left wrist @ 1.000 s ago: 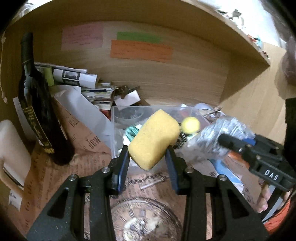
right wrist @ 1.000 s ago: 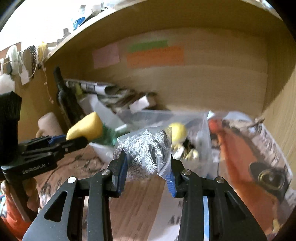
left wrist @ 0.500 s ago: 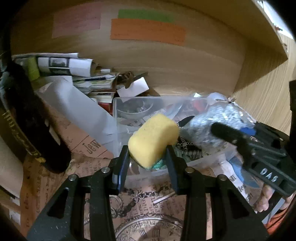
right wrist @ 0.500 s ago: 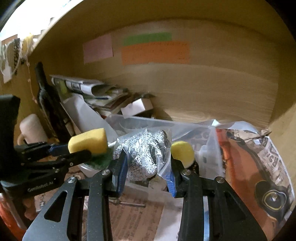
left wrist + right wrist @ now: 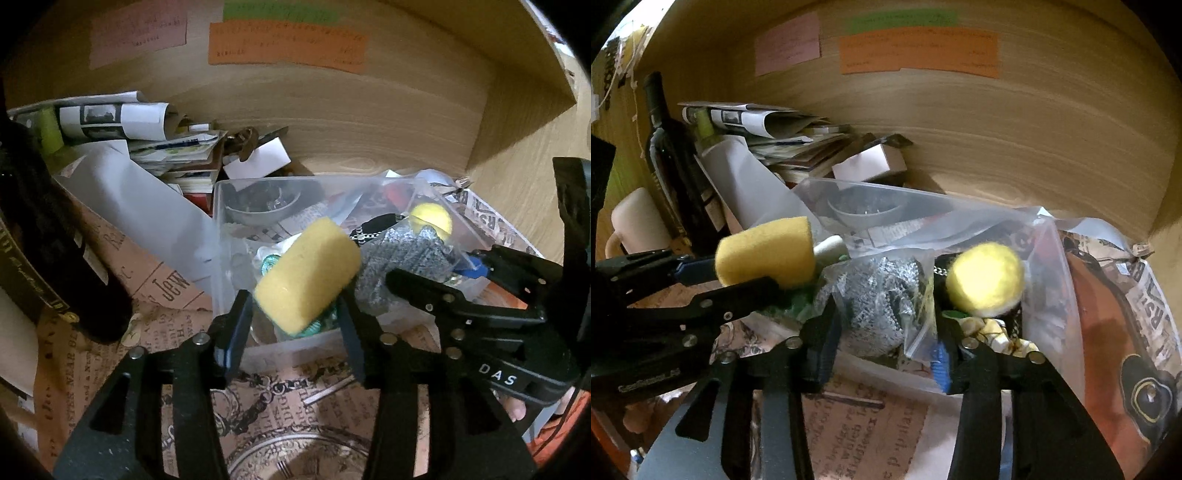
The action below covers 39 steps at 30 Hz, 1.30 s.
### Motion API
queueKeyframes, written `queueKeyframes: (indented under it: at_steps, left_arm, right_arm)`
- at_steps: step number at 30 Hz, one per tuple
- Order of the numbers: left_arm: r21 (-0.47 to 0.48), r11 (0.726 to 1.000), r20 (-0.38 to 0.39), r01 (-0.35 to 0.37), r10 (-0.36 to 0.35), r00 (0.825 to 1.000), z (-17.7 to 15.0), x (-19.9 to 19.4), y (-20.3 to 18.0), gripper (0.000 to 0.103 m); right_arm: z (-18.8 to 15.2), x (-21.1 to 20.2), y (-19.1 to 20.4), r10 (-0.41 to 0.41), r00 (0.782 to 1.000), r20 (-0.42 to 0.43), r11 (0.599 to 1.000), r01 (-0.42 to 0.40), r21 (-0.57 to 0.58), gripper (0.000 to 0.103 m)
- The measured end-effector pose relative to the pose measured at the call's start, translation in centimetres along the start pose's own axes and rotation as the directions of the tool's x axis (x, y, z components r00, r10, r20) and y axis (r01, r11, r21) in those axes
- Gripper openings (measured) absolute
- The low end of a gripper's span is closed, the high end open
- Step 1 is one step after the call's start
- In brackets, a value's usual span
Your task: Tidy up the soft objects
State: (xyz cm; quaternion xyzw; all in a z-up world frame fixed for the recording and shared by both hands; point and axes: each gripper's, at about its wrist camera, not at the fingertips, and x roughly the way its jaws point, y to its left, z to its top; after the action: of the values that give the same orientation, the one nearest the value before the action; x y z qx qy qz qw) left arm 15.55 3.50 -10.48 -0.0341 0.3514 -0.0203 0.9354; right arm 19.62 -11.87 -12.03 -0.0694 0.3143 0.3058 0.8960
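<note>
Sponge and bagged scourer held over the bin, not yet put down

The sponge (image 5: 308,273) is clamped in the left gripper (image 5: 291,328) above the near part of the bin (image 5: 236,206); the scourer bag (image 5: 882,295) is pinched in the right gripper (image 5: 884,343) beside it. A yellow ball (image 5: 986,278) already lies inside, so the task is judged partly done: both releases are left. The bin floor is hidden under clutter, and the notes (image 5: 288,48) on the back wall cannot be read.

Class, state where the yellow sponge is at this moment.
The yellow sponge is clamped in the left hand-held gripper, over the clear plastic bin, left of the bagged steel scourer.
</note>
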Motion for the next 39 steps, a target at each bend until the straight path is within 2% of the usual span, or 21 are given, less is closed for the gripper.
queueKeyframes:
  at_steps: [2, 5, 12, 18, 21, 26, 29, 35, 39]
  left_arm:
    - [0.002, 1.0, 0.019, -0.001, 0.001, 1.0, -0.2, -0.8, -0.1, 0.055]
    - [0.002, 1.0, 0.057, 0.002, -0.002, 0.998, -0.3, -2.3, -0.3, 0.059]
    - [-0.002, 1.0, 0.159, 0.018, -0.017, 0.987, 0.0, -6.4, -1.0, 0.059]
    - [0.002, 1.0, 0.281, 0.018, -0.018, 0.96, 0.5, -10.8, -1.9, 0.063]
    - [0.002, 1.0, 0.338, 0.021, -0.021, 0.941, 0.7, -12.8, -2.4, 0.067]
    - [0.007, 1.0, 0.41, 0.018, -0.019, 0.912, 0.4, -15.6, -3.1, 0.081]
    - [0.008, 1.0, 0.441, 0.006, -0.009, 0.897, 0.0, -16.7, -3.6, 0.088]
    - [0.004, 1.0, 0.476, -0.016, 0.012, 0.879, -0.6, -18.3, -4.2, 0.099]
    - [0.001, 1.0, 0.483, -0.02, 0.018, 0.875, -0.9, -18.7, -4.5, 0.102]
  right_arm:
    - [-0.1, -0.5, -0.3, 0.006, 1.0, 0.003, 1.0, -0.006, 0.009, 0.053]
    - [-0.3, -1.6, -0.3, -0.007, 1.0, 0.028, 1.0, 0.007, 0.006, 0.058]
    - [-0.1, -5.9, -0.5, -0.021, 0.992, 0.123, 1.0, 0.019, 0.02, 0.063]
    - [0.4, -10.6, -0.2, -0.022, 0.971, 0.236, 0.999, 0.016, 0.028, 0.066]
    - [0.4, -13.2, 0.2, -0.026, 0.953, 0.301, 1.0, 0.02, 0.022, 0.074]
    - [0.1, -16.2, 0.6, -0.026, 0.926, 0.378, 1.0, 0.02, 0.019, 0.083]
    - [-0.2, -17.2, 0.7, -0.03, 0.916, 0.4, 1.0, 0.025, 0.019, 0.085]
    - [-0.9, -18.5, 0.9, -0.047, 0.898, 0.438, 0.999, 0.042, 0.02, 0.101]
    - [-1.2, -18.9, 1.1, -0.051, 0.892, 0.45, 0.999, 0.049, 0.016, 0.103]
